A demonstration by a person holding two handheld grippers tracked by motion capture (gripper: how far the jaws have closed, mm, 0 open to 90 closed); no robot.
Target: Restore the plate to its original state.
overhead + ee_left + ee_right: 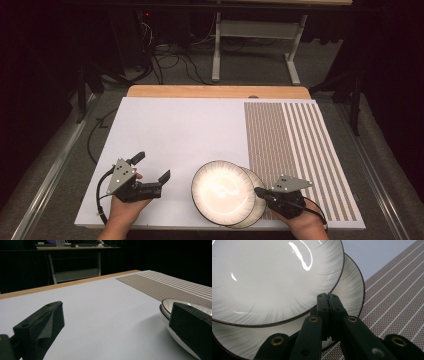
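Note:
Two white plates with dark rims lie stacked and offset near the front of the white board. The upper plate (221,192) (274,277) covers most of the lower plate (256,212) (352,290). My right gripper (259,190) (328,296) is shut, its jaws pressed together with nothing seen between them. Its tips hang over the lower plate beside the upper plate's rim. My left gripper (152,166) (117,325) stands open on the board to the left of the plates, nothing between its jaws. The plates' edge (175,305) shows beside its right jaw.
The white board (175,130) covers a wooden table (215,91). A brown striped mat (295,145) (397,282) fills the board's right side, next to the plates. Beyond the table are a white desk frame (217,45) and cables on the floor (170,60).

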